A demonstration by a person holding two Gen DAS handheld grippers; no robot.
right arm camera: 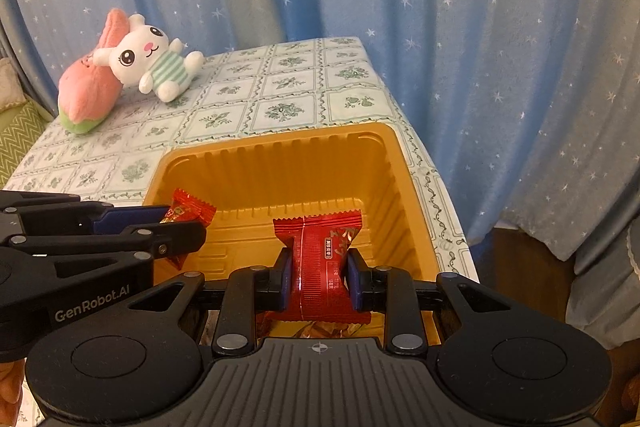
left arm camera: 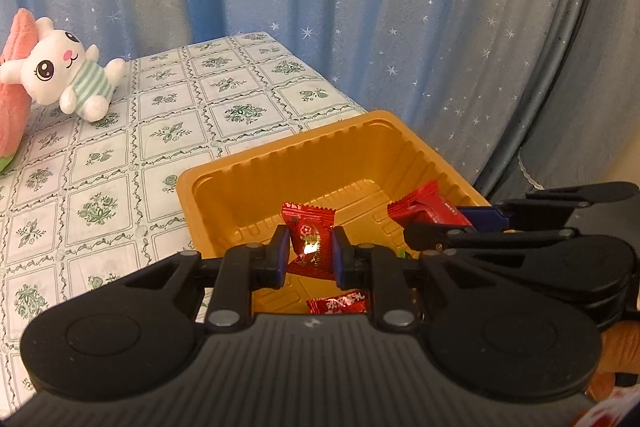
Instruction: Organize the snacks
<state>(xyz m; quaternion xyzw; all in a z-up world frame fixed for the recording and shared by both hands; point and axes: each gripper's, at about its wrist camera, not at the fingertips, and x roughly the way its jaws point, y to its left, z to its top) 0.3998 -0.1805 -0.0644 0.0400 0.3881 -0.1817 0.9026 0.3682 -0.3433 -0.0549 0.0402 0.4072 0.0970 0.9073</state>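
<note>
Above a gold plastic tray on the desk, the left gripper pinches a small red candy while the right gripper clamps a larger red snack packet.

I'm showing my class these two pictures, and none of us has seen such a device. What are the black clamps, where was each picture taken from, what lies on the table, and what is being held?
The black clamps are hand-held two-finger grippers, one in each of a person's hands, each carrying a camera that looks along its fingers. One picture comes from the left gripper, the other from the right gripper. On the green-patterned tablecloth stands a golden plastic tray, with a white plush rabbit on a pink plush cushion farther back. The left gripper pinches a small red wrapped candy; the right pinches a larger red snack packet, both over the tray.
</note>
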